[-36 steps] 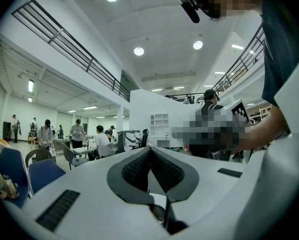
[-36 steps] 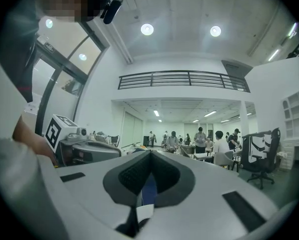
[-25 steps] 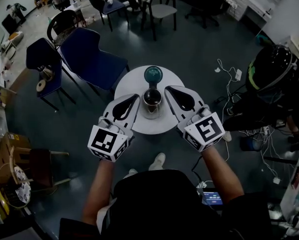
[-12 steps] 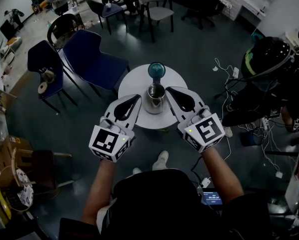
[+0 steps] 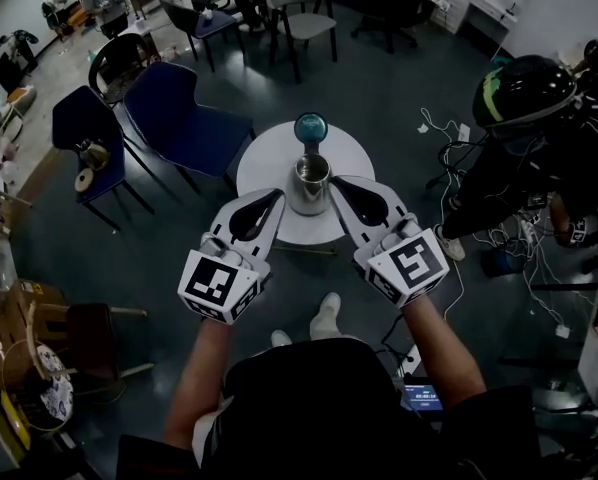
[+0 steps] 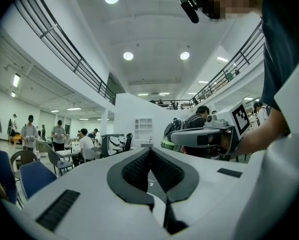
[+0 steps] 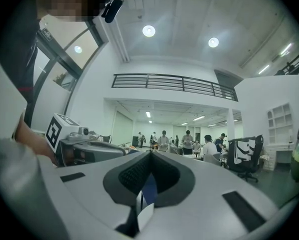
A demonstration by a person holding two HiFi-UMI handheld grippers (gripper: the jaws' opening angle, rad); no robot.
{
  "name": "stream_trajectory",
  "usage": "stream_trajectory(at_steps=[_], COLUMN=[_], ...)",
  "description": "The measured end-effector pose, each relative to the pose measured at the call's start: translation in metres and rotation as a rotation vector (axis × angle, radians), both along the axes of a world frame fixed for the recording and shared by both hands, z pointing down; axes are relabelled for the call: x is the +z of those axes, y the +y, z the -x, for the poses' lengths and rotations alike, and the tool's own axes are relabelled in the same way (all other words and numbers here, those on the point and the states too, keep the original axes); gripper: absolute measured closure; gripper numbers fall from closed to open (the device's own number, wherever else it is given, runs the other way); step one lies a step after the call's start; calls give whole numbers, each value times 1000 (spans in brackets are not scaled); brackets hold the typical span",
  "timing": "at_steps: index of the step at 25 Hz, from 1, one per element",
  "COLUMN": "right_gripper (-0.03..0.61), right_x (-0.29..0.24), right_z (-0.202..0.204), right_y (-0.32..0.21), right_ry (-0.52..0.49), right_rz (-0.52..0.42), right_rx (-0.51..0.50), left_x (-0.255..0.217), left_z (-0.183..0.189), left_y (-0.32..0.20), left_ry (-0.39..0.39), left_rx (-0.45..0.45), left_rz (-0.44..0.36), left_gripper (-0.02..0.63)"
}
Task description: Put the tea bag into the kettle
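Note:
A steel kettle stands open on a small round white table, with a teal round lid just behind it. My left gripper hovers at the kettle's left side with its jaws closed and nothing in them; the left gripper view shows its tips pointing up into the room. My right gripper is at the kettle's right side. A small white and blue tea bag is pinched between its jaws in the right gripper view. The kettle's inside is dark.
Two blue chairs stand left of the table. A person in a dark helmet sits at the right, with cables on the floor nearby. My shoe shows below the table edge. Stools and boxes crowd the far left.
The head view has drifted, so table and kettle sit a little higher in the frame. Both grippers keep the same pose on either side of the kettle.

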State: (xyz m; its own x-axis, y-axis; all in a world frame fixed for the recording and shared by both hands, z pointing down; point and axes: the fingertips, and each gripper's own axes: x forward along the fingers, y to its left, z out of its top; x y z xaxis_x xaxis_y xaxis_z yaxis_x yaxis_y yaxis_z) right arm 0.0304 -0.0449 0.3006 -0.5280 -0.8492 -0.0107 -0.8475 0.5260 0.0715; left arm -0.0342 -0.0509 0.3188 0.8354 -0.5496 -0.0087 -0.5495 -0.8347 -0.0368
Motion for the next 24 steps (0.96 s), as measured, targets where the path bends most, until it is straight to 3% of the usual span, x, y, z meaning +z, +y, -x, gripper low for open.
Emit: stream_trajectory(at_steps=[24], right_gripper=[560], right_x=[12], right_z=[52], right_y=[64], right_ry=[26], right_rz=[-3], right_rx=[48], left_x=[9], left_z=[47], left_y=[59], left_ry=[9], left_rx=[80], left_rz=[15], left_gripper=[598])
